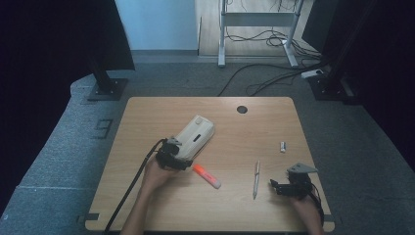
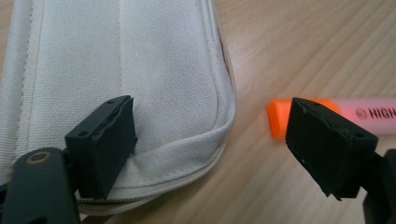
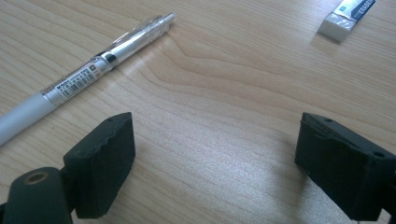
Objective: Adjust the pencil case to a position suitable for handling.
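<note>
matt woven cloth pouch [image 2: 140, 70], glossy plastic highlighter [image 2: 369, 114] and pen [image 3: 93, 70], wood-grain table [image 3: 224, 84].

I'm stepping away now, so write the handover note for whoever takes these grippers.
Left gripper: jaws open, astride the near corner of the pouch; not gripping it.
Right gripper: open, holding nothing, above bare table.
Highlighter lies beside the pouch, pen mid-table, eraser further back on the right.
Done: nothing packed; pouch looks zipped.
Left: probably grip the pouch, open it, load the three items.

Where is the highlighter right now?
In the high view the highlighter lies on the table left of centre, just right of the left gripper and the pouch, with the pen further right.
</note>
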Action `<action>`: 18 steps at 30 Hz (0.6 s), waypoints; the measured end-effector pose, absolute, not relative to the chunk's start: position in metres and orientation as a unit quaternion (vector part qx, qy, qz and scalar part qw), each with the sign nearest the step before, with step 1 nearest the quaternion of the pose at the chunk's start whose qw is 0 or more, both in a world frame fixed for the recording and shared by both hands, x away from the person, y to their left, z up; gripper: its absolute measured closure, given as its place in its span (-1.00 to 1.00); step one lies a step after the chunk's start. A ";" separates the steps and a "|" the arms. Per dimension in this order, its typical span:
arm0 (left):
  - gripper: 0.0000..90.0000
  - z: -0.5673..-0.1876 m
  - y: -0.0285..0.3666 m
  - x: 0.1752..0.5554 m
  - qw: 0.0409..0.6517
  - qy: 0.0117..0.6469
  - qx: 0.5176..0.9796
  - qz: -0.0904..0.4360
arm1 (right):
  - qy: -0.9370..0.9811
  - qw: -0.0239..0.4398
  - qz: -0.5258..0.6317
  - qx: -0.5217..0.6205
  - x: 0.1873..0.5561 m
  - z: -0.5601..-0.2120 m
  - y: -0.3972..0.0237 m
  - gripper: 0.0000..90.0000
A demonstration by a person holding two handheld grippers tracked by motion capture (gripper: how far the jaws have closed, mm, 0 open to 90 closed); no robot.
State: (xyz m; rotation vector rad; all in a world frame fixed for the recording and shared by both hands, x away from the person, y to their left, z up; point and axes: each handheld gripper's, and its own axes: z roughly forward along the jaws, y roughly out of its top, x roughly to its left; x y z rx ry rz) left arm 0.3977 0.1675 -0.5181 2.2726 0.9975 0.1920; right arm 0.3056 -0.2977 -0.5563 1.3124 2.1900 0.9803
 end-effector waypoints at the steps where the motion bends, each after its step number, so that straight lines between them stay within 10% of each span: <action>1: -0.61 -0.518 0.169 0.395 0.319 0.381 0.865 0.074 | 0.784 0.202 0.351 0.470 0.306 -0.556 -0.298 -0.75; 18: -0.30 -0.512 0.177 0.372 0.317 0.402 0.852 0.112 | 0.783 0.204 0.350 0.473 0.305 -0.556 -0.297 -0.74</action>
